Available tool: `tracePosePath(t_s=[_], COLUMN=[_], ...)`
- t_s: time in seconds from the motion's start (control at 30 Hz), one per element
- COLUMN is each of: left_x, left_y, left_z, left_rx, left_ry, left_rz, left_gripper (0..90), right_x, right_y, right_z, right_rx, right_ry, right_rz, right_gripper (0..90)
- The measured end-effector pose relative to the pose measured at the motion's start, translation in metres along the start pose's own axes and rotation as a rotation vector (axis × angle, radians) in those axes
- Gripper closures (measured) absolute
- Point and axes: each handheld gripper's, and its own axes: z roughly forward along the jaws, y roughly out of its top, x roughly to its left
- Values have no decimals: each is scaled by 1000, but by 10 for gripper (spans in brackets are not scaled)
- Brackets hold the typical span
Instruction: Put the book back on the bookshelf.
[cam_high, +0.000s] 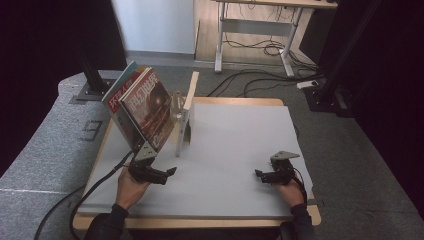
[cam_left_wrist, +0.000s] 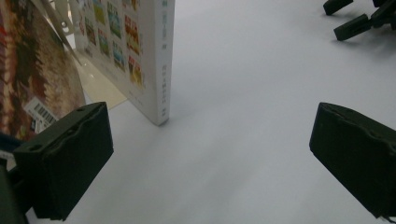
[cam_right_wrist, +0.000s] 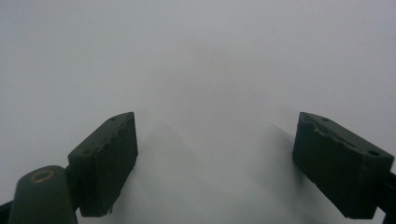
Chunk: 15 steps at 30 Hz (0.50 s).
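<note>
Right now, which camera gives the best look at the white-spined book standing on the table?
The left gripper view: the white-spined book stands close, spine and colourful cover plainly visible. The high view shows it small and edge-on, beside the leaning magazines. The right gripper view looks at bare table.

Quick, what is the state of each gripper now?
Left gripper: open, holding nothing, near the books.
Right gripper: open, holding nothing, over the table.

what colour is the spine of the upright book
White, with small printed characters; the upright book shows best in the left gripper view.
</note>
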Motion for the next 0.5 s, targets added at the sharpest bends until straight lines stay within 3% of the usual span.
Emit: tracePosePath(t_s=[0.4,0.5], left_x=[8,7], left_y=[-30,-34], left_z=[12,18], left_rx=[55,83], left_ry=[15,23], left_rz=[-27,-13], left_gripper=[0,0], right_x=[0,0], right_y=[0,0], right_z=[0,0], right_rx=[-1,0], right_ry=[0,0], right_rz=[1,1], right_gripper=[133,133])
